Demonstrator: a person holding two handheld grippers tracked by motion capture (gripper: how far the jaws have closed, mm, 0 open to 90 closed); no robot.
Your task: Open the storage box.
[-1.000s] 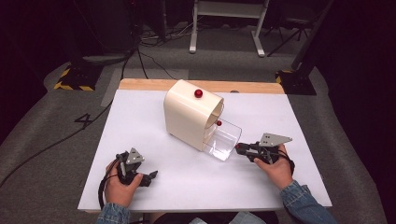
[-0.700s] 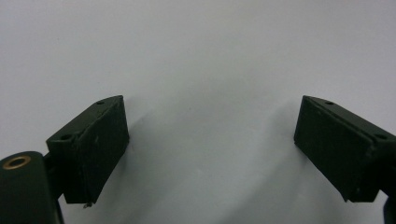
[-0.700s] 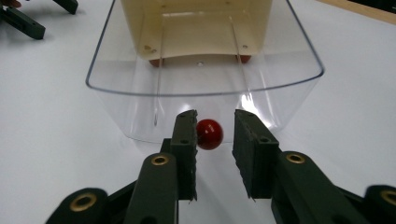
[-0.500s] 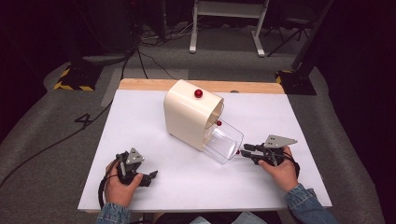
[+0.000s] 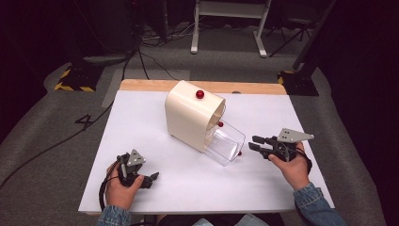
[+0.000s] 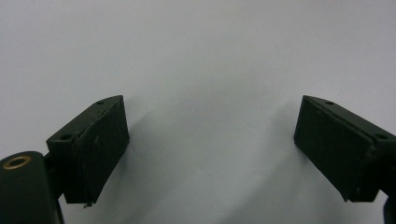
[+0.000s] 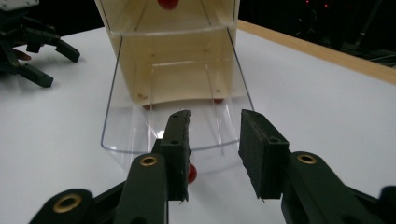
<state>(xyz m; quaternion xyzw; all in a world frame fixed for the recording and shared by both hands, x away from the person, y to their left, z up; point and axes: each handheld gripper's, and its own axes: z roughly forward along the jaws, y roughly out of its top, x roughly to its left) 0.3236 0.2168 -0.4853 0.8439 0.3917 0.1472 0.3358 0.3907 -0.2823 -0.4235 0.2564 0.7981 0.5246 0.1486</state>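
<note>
A cream box (image 5: 190,115) stands mid-table with a red knob (image 5: 200,94) on its top. A clear plastic drawer (image 5: 226,143) sticks out of its open face toward the right. The drawer's small red knob (image 5: 239,153) sits at its front edge. My right gripper (image 5: 252,143) hovers just right of that front, open, holding nothing. In the right gripper view the drawer (image 7: 140,126) lies straight ahead of the right gripper (image 7: 215,121), and the red knob (image 7: 191,173) peeks out beside the left jaw. My left gripper (image 5: 151,180) rests at the front left, open over bare tabletop (image 6: 210,126).
The white table (image 5: 141,122) has a wooden strip (image 5: 150,85) along its far edge. Beyond it are floor cables and a metal stand (image 5: 226,28). My left gripper (image 7: 32,42) appears far off at the upper left of the right gripper view.
My right gripper has drawn back to the right, away from the drawer front. The drawer and the left gripper have stayed where they were.
</note>
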